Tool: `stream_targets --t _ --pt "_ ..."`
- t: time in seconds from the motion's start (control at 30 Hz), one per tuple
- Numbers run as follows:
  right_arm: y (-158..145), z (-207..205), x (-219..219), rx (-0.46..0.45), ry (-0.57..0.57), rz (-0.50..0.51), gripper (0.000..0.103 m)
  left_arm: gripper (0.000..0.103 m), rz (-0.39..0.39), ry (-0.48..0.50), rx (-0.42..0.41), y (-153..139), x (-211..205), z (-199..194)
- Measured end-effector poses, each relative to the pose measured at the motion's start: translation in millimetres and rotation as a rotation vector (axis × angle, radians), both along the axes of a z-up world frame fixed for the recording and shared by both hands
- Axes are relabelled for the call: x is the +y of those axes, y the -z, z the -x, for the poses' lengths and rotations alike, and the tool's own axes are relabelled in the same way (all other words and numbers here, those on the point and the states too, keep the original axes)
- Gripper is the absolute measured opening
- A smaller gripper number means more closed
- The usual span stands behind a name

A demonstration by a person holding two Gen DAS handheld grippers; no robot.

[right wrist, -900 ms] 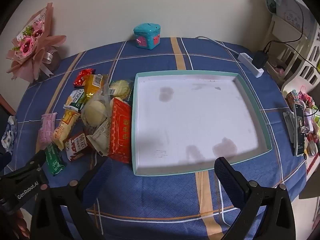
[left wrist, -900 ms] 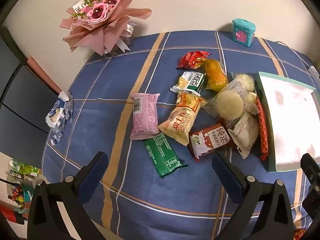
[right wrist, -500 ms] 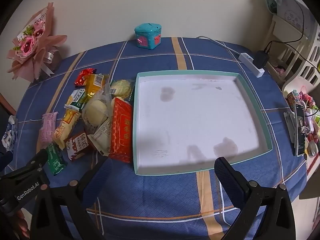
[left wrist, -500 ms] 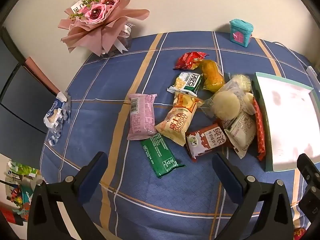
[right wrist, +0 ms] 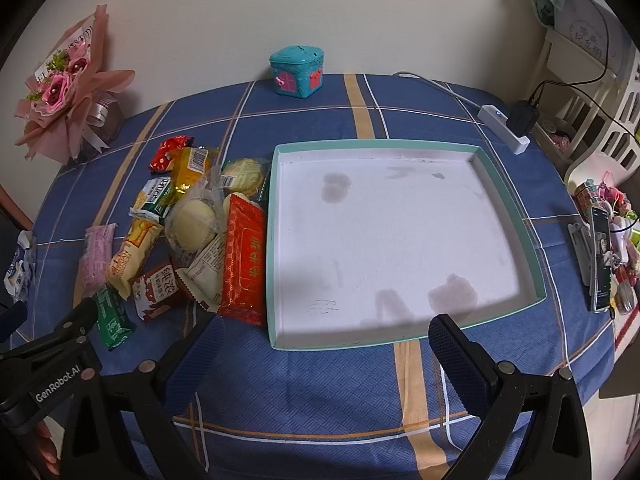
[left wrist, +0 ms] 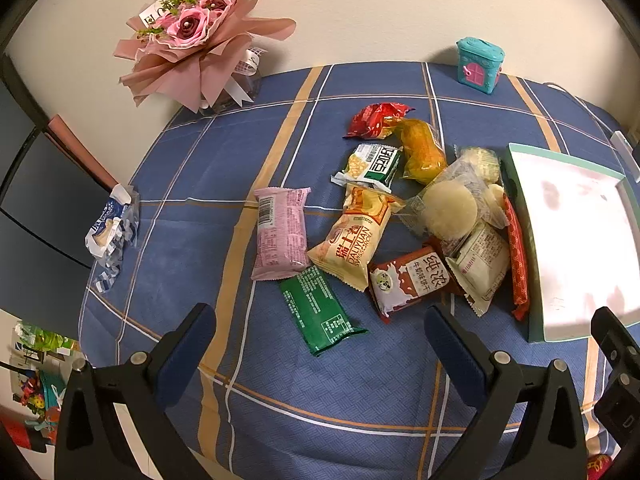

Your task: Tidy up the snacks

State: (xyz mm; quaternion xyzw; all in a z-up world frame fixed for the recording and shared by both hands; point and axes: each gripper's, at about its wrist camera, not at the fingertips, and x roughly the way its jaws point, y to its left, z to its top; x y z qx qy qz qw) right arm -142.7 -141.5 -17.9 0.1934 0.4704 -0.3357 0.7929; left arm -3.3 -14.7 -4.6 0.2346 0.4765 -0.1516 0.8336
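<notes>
Several wrapped snacks lie in a loose heap on the blue checked tablecloth: a pink packet [left wrist: 280, 232], a green packet [left wrist: 320, 312], a yellow Swiss-roll packet [left wrist: 356, 240], a brown milk-biscuit packet [left wrist: 412, 280] and a long red packet [right wrist: 244, 256]. To their right sits a shallow teal tray [right wrist: 504, 200] with a bare white floor. My left gripper [left wrist: 320, 340] hovers open above the near side of the heap, nothing between its fingers. My right gripper [right wrist: 320, 356] hovers open over the tray's near rim, also holding nothing.
A pink rose bouquet [left wrist: 192, 40] stands at the back left, a small teal house-shaped box [right wrist: 296, 72] at the back. A crumpled blue-white wrapper [left wrist: 112, 224] lies at the left table edge. A power strip [right wrist: 504, 128] and a phone [right wrist: 600, 256] sit at the right.
The left wrist view has shifted slightly, the snack heap sliding a little left and up in frame. The right view is almost unchanged. Both grippers stayed open.
</notes>
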Motion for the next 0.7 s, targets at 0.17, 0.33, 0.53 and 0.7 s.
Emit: stream_targets --t 0.17,0.33,0.53,0.7 --pt "0.2 0.2 0.1 -0.001 0.001 -0.001 0.103 0.103 0.003 0.004 0.001 -2.2 1.7 1.2" --pt "0.5 0.1 -0.1 0.0 0.0 -0.001 0.103 0.103 0.004 0.005 0.002 -2.4 1.3 1.7" --pt "0.7 0.5 -0.5 -0.001 0.003 0.0 0.103 0.103 0.003 0.01 0.003 -2.8 3.4 1.8" --pt "0.8 0.0 0.5 0.0 0.003 0.001 0.103 0.103 0.004 0.009 0.004 -2.7 3.3 1.9"
